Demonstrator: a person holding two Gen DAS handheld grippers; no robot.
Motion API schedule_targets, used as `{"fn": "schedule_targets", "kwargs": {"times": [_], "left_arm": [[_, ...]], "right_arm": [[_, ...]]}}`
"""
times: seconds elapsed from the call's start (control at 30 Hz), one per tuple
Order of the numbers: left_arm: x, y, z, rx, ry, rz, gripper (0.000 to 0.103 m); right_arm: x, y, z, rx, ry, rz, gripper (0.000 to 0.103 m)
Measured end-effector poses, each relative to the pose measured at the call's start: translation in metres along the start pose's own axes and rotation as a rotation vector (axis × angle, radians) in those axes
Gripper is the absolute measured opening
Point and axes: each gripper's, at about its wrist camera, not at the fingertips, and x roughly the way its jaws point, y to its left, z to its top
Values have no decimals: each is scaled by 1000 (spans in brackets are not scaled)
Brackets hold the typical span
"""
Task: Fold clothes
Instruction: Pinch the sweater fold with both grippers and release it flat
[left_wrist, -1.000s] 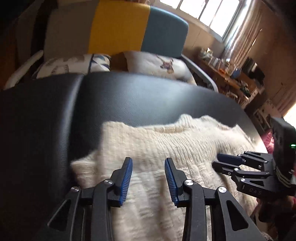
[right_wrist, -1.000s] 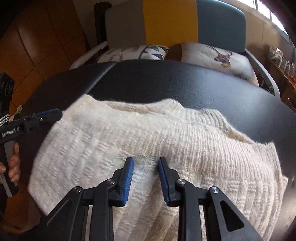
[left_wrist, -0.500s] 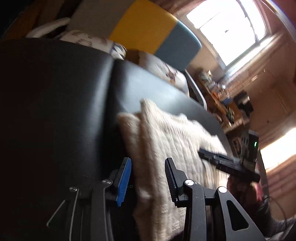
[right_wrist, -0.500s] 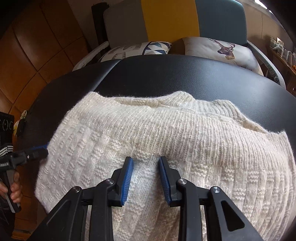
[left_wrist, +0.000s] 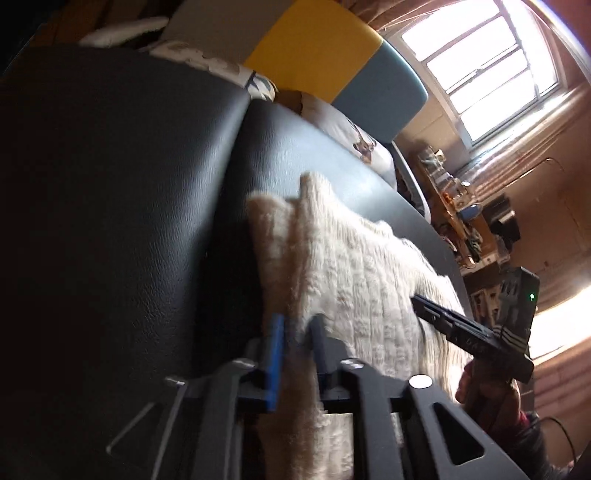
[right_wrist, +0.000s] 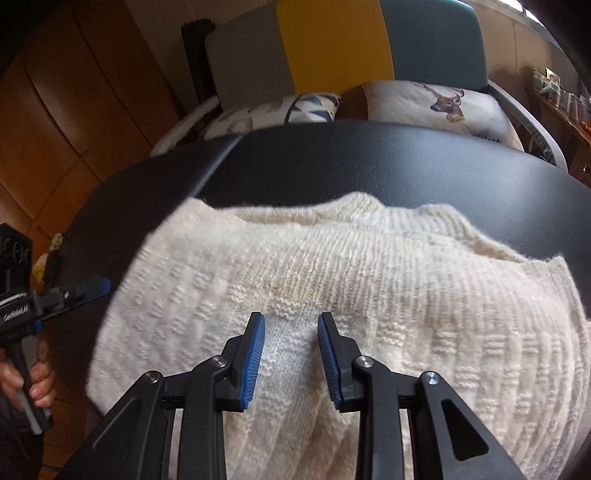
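Sweater (right_wrist: 369, 277): cream chunky knit, spread flat on black padded top (right_wrist: 369, 166), collar toward 12 o'clock in the right wrist view, hem side nearest the camera.

Handling, judged: soft, limp, light to middling in weight; stretches and sags when lifted by one point; fuzzy surface, not slippery; no breakage risk, only snagging or pulling out of shape. Best taken at edges and side seams, through both layers, two holds well apart so that the fold line stays straight.

Left gripper (left_wrist: 297, 325): clamped on the knit's side edge, a thick roll of fabric pressed between the pads; rolled over sideways, pointing downward along the edge toward 12 o'clock. In the right wrist view, at 9 o'clock just beside the sweater's margin, handle held in a hand (right_wrist: 37, 376).

Right gripper (right_wrist: 291, 325): pinching a raised pleat of knit near the hem's middle, pads pressed on both sides of it; tilted steeply down, level in roll, aimed at 12 o'clock toward the collar.
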Motion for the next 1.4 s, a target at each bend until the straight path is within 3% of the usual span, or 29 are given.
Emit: {"fn": "schedule_targets", "kwargs": {"times": [0.1, 0.33, 0.37, 0.43, 0.47, 0.63, 0.73, 0.8, 1.0, 1.23, 1.4], "left_arm": [[-6, -19, 18, 59, -55, 11, 55], [43, -33, 54, 130, 48, 118, 58], [48, -32, 55, 138, 65, 132, 56], [55, -33, 52, 174, 63, 208, 20], [58, -30, 49, 168, 71, 234, 7], [54, -22, 43, 115, 52, 249, 10], [36, -21, 40, 99, 43, 192, 27], [19, -15, 38, 75, 24, 161, 44], [-18, 7, 21, 4, 48, 39, 66], [-6, 34, 7, -154, 109, -100, 69], [10, 43, 9, -202, 131, -135, 71]], "right_arm": [[-33, -26, -6, 40, -43, -21, 29], [-73, -118, -34, 198, -57, -120, 30], [-71, -129, -37, 217, -52, -135, 30], [-61, -154, -41, 267, -39, -178, 30], [-54, -164, -44, 301, -26, -182, 30], [-53, -166, -44, 303, -55, -183, 30], [-63, -150, -45, 262, -73, -197, 32], [-70, -137, -48, 239, -97, -177, 32], [-69, -100, -57, 179, -97, -124, 32], [-53, -74, -60, 139, -50, -112, 32], [-50, -78, -64, 165, -34, -112, 32]]}}
